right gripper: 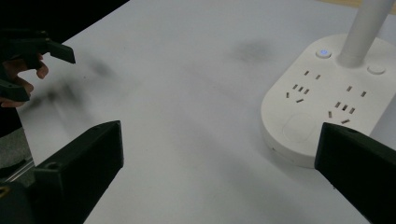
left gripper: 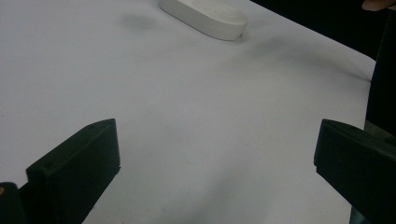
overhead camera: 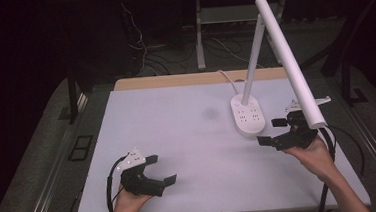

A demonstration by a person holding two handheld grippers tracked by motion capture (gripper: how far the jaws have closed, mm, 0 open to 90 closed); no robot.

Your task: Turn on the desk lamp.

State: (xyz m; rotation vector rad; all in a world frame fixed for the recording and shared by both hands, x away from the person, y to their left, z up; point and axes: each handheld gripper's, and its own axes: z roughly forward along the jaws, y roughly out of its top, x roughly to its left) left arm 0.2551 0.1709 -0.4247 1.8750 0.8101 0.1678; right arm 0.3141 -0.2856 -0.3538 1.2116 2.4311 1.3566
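Dark surroundings and loose floor cables framed a pale grey table [overhead camera: 176,112] with a wooden strip along its far edge. No brand or readable writing showed on the white desk lamp [overhead camera: 248,114], whose oval base carried socket slots and a small blue-lit button [right gripper: 323,52], far right of centre. The right gripper [overhead camera: 274,131], jaws spread, hovered just beside that base. The left gripper [overhead camera: 161,170], jaws also spread, sat near the table's front left, well apart from the lamp.

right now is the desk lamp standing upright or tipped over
Upright: the desk lamp has its oval socket base flat on the table, its stem rising from the base. The right gripper is close by, jaws open.
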